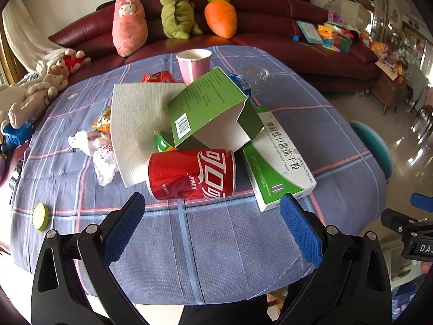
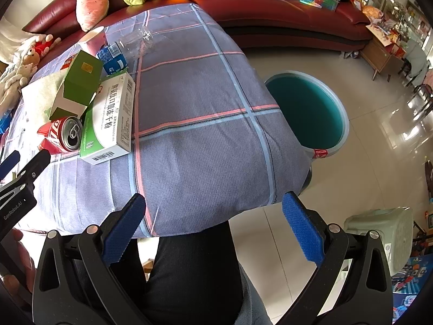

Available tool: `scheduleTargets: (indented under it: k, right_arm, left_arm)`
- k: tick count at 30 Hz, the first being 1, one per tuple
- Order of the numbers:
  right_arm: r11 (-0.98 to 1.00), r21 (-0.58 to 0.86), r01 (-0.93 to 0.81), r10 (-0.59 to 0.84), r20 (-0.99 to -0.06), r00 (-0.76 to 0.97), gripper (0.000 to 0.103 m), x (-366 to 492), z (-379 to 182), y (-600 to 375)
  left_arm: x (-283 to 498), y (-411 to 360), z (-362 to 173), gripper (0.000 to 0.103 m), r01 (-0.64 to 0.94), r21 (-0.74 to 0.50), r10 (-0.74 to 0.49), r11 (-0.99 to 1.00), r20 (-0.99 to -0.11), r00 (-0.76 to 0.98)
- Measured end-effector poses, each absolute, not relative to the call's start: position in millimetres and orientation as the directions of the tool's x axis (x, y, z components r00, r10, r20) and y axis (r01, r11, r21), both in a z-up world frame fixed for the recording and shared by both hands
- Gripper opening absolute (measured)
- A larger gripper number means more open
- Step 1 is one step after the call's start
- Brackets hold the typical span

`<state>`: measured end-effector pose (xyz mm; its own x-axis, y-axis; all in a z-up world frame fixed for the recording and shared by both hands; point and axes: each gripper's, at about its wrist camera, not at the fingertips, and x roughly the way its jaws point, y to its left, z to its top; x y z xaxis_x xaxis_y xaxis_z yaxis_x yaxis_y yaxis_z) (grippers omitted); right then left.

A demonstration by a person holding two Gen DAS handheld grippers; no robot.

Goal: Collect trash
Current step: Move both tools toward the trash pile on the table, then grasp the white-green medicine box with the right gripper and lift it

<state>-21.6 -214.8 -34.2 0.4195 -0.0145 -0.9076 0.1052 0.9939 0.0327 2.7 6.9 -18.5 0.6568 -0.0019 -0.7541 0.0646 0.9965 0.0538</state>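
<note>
Red can [image 1: 190,173] lying sideways, both jaws open

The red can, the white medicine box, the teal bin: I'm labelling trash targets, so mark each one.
red can [image 1: 189,173], left wrist view, printed side.
white medicine box [image 2: 111,120], right wrist view, top face.
teal bin [image 2: 305,113], right wrist view, inner wall.

Left claw [image 1: 212,211] gaping, red can [image 1: 190,174] just ahead, checked tablecloth [image 1: 216,233]
</note>
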Motion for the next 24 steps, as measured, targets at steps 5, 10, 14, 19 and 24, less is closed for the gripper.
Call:
scheduleTargets:
  k: [5,10,14,19,24]
  right_arm:
    - [0.995,0.034,0.097,-0.009,-0.912,0.41,0.097,-19.3,-35.9,-212.4]
    - [0.996,0.03,0.089,-0.008,-0.913,0.407,0.097,-16.5,-34.0,-210.3]
    - [0.996,0.033,0.085,-0.003,-0.918,0.397,0.097,-12.0,-35.7,-209.3]
    - [0.998,0.038,0.06,0.012,-0.923,0.386,0.097,-0.9,-36.9,-200.7]
    - [0.998,0.069,-0.015,0.069,-0.928,0.366,0.097,17.1,-38.9,-177.4]
  left_arm:
    - [6.3,14.1,-20.4,0.099,0.066,0.049,-0.006,0.997,-0.751,0.66]
    - [12.5,38.9,-18.9,0.099,0.041,0.036,-0.001,0.999,-0.745,0.667]
    - [20.0,63.9,-22.0,0.099,-0.003,-0.029,-0.02,1.0,-0.753,0.658]
    - [29.0,80.2,-34.2,0.099,-0.033,-0.014,0.006,0.999,-0.831,0.556]
    - [34.6,92.7,-36.5,0.099,-0.007,0.063,0.056,0.998,-0.833,0.55]
